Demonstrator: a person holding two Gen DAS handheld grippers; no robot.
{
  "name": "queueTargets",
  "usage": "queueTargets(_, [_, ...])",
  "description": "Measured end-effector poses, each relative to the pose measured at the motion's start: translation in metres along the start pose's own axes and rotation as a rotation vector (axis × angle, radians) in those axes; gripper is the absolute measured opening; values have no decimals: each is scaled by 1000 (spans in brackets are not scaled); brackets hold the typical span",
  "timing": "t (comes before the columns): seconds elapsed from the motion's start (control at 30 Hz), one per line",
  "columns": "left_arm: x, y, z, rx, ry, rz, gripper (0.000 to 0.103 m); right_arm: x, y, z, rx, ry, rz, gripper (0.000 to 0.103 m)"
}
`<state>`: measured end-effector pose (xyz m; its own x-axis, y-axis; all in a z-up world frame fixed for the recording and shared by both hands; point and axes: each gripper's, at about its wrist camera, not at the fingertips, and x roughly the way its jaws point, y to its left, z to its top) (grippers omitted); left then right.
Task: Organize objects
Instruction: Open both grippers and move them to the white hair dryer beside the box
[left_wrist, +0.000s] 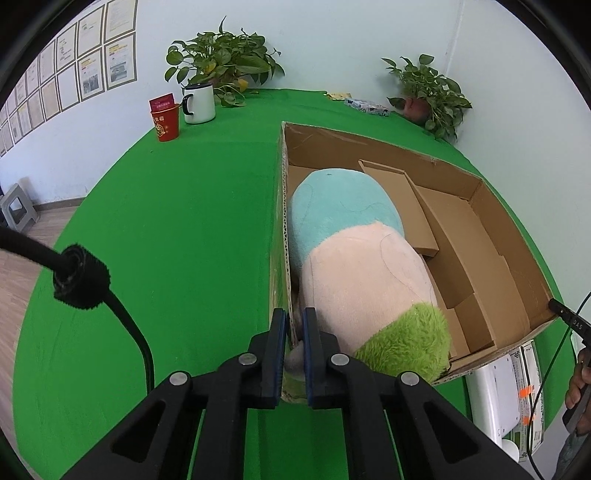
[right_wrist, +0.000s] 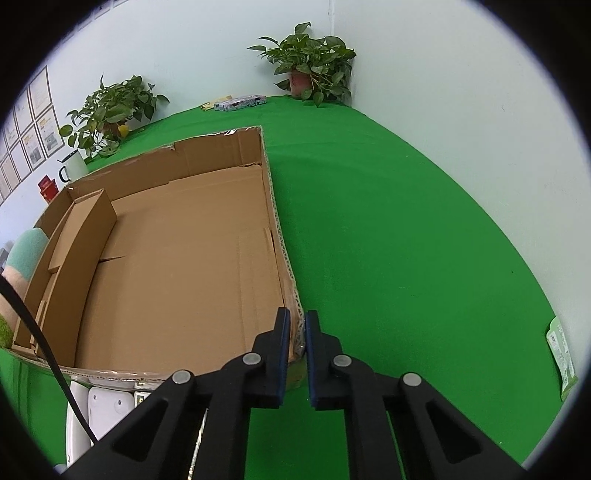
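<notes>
Pinching the cardboard box wall at its near left corner, the left tool is clamped; the right tool pinches its near right corner. The plush toy lies inside the box, against its left wall.

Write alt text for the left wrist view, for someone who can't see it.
The left gripper is shut on the near corner wall of an open cardboard box on a green table. A blue, pink and green plush toy lies inside the box. A mug, a red cup and two plants stand by the far wall.
</notes>
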<state>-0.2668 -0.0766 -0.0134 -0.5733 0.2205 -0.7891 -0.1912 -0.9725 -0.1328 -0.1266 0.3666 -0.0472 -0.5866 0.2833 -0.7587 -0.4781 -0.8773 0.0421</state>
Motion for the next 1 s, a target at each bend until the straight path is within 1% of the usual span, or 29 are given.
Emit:
queueTargets(0.03, [-1, 0, 0, -4, -5, 14, 11, 0, -2, 1, 14, 4, 15, 8])
queueTargets(0.07, [-3, 0, 0, -1, -10, 32, 17, -3, -4, 1, 24, 3, 26, 12])
queueTargets(0.1, [-6, -1, -1, -2, -20, 56, 22, -8, -3, 1, 25, -5, 35, 17])
queueTargets(0.13, [-15, -2, -1, -6, -51, 84, 29, -13, -2, 0, 14, -21, 40, 41])
queueTargets(0.17, [-22, -2, -1, -6, -74, 93, 40, -21, 1, -1, -3, -46, 49, 74])
queueTargets(0.2, [-32, -5, -1, -5, -103, 102, 47, -31, 4, -3, -22, -81, 67, 84])
queueTargets(0.27, [-61, -15, -6, 7, -198, 130, 79, -48, 12, -9, -70, -116, 93, 86])
queueTargets(0.3, [-78, -23, -12, 16, -260, 148, 86, -55, 17, -13, -94, -115, 115, 87])
queueTargets(0.33, [-86, -28, -15, 24, -292, 151, 98, -61, 21, -17, -105, -116, 141, 87])
queueTargets(0.37, [-100, -37, -21, 44, -338, 145, 103, -67, 24, -22, -105, -116, 172, 87])
queueTargets(0.43, [-118, -55, -33, 79, -373, 119, 103, -76, 30, -33, -99, -114, 264, 87])
queueTargets(0.5, [-125, -69, -43, 106, -367, 89, 103, -89, 39, -47, -110, -130, 358, 87])
queueTargets(0.53, [-127, -77, -49, 113, -351, 60, 103, -97, 44, -58, -132, -145, 408, 87])
queueTargets(0.57, [-123, -85, -55, 119, -305, -5, 103, -104, 50, -66, -159, -150, 457, 87])
queueTargets(0.6, [-120, -91, -58, 120, -275, -45, 103, -112, 60, -81, -206, -145, 525, 87])
queueTargets(0.67, [-103, -101, -66, 130, -157, -184, 103, -124, 79, -104, -303, -137, 609, 87])
queueTargets(0.7, [-96, -105, -68, 124, -115, -222, 103, -129, 90, -116, -356, -134, 637, 87])
queueTargets(0.77, [-78, -115, -74, 101, -27, -271, 102, -136, 108, -134, -429, -120, 685, 87])
queueTargets(0.87, [-57, -126, -78, 83, 39, -326, 101, -134, 124, -151, -442, -105, 677, 87])
queueTargets(0.9, [-51, -127, -78, 81, 61, -360, 101, -130, 127, -154, -435, -106, 642, 87])
queueTargets(0.93, [-46, -131, -82, 85, 84, -414, 100, -126, 129, -157, -425, -110, 586, 87])
queueTargets(0.97, [-40, -134, -83, 85, 101, -453, 99, -122, 131, -159, -409, -104, 549, 87])
queueTargets(1.0, [-34, -137, -84, 83, 118, -453, 99, -117, 132, -162, -388, -85, 552, 87])
